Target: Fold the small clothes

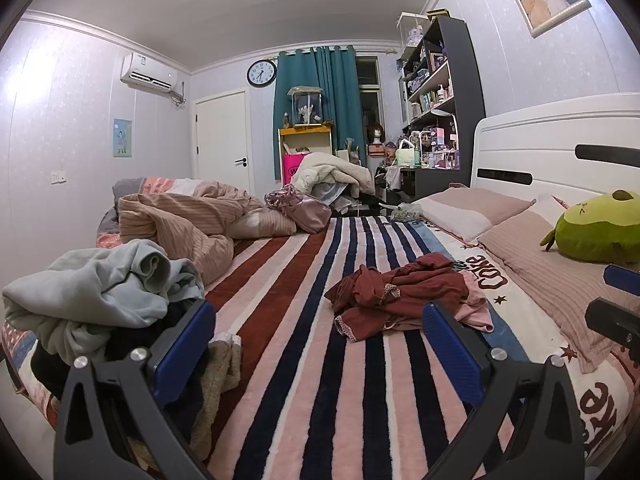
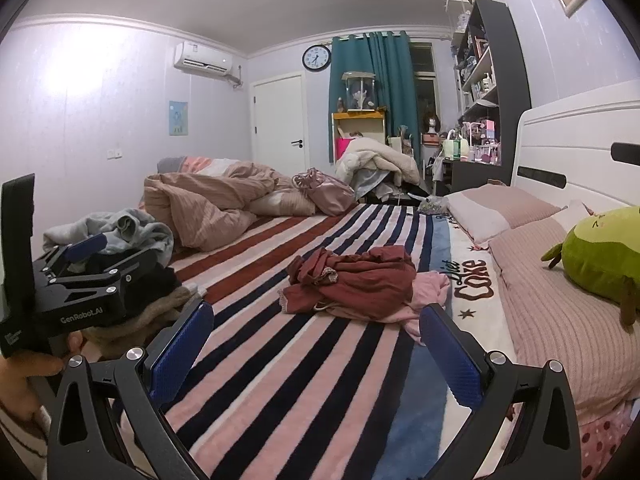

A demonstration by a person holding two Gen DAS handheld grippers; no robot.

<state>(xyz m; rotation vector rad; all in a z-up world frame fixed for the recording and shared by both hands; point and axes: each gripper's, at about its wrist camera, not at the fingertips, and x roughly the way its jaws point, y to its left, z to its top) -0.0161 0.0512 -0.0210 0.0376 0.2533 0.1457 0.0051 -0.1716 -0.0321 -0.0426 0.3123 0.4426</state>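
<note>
Left gripper (image 1: 316,344): fingers spread wide, nothing between them, above the striped blanket (image 1: 304,380). Seen also from the right wrist view, low at the left beside a heap of grey and dark clothes (image 2: 120,236).

Right gripper (image 2: 316,344): likewise spread wide, holding nothing, touching nothing.

Crumpled dark red garment (image 1: 400,296) lies on the blanket ahead of both grippers, apart from them, with a pink garment (image 2: 428,296) touching its right edge. Green plush toy (image 2: 600,256) rests on pillows by the headboard.
</note>
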